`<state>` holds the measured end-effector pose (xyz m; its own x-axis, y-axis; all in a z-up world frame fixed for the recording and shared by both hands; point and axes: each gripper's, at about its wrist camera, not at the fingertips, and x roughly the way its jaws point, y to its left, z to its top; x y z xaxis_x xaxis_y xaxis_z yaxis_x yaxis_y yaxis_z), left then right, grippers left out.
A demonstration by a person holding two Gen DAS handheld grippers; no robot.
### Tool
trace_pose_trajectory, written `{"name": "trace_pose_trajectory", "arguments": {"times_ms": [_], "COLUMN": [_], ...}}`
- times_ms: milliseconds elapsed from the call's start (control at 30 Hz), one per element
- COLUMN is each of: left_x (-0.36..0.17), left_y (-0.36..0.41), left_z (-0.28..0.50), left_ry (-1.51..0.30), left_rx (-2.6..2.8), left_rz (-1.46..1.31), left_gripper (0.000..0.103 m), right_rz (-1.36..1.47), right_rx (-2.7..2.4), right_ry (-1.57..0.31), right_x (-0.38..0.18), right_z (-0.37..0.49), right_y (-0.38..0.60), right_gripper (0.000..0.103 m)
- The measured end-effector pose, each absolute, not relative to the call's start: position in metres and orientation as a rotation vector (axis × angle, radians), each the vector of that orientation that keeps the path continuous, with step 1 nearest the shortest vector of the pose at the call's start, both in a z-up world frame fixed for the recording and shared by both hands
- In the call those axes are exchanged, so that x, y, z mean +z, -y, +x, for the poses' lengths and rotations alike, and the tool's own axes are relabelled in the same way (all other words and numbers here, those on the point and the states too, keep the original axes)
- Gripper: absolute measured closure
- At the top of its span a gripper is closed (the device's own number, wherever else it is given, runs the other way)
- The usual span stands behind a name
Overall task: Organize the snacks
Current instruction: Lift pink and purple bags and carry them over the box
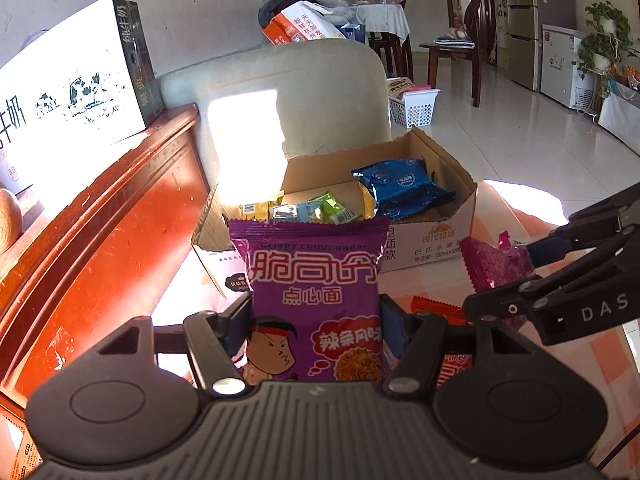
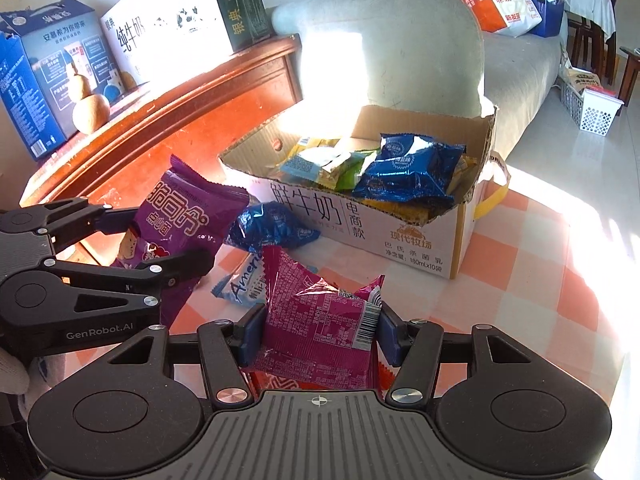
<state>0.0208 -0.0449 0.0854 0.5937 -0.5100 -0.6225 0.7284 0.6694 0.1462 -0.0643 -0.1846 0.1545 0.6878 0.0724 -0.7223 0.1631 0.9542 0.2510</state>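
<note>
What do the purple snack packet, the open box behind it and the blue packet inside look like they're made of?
Purple snack packet: thin printed plastic film, fairly matte, with a serrated top seal.
Open box: corrugated cardboard, printed white outside and raw brown inside; its torn rim shows the fluting.
Blue packet: glossy, probably foil-lined film, judging by its sharp crinkles and bright glints.

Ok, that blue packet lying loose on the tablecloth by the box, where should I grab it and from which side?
Grip the blue packet across its puffed, crumpled middle, coming from above. It lies flat on the tablecloth, its far side close against the box, so a side approach looks blocked. Both grippers are full now.
</note>
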Motion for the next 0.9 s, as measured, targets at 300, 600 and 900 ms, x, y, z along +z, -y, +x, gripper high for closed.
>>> {"name": "trace_pose_trajectory", "arguments": {"times_ms": [300, 600, 900], "left_x": [0.108, 0.123, 0.122], "left_y": [0.058, 0.07, 0.079], "left_z": [0.031, 0.057, 0.091], "left_ry": [-0.504, -0.495, -0.505], "left_rx": [-0.729, -0.706, -0.652], "left_rz": [0.392, 0.337, 0.306], "left_gripper": [0.039, 0.039, 0.039], "right_rz": [0.314, 0.331, 0.394], "right_rx": [-0.074, -0.101, -0.155], "right_ry": [-0.701, -0.616, -0.57], "right_x": [0.187, 0.206, 0.203], "right_z": [-0.051, -0.025, -0.005], "right_y": [0.198, 0.208, 0.223], "right_gripper": [0.047, 0.047, 0.047]}}
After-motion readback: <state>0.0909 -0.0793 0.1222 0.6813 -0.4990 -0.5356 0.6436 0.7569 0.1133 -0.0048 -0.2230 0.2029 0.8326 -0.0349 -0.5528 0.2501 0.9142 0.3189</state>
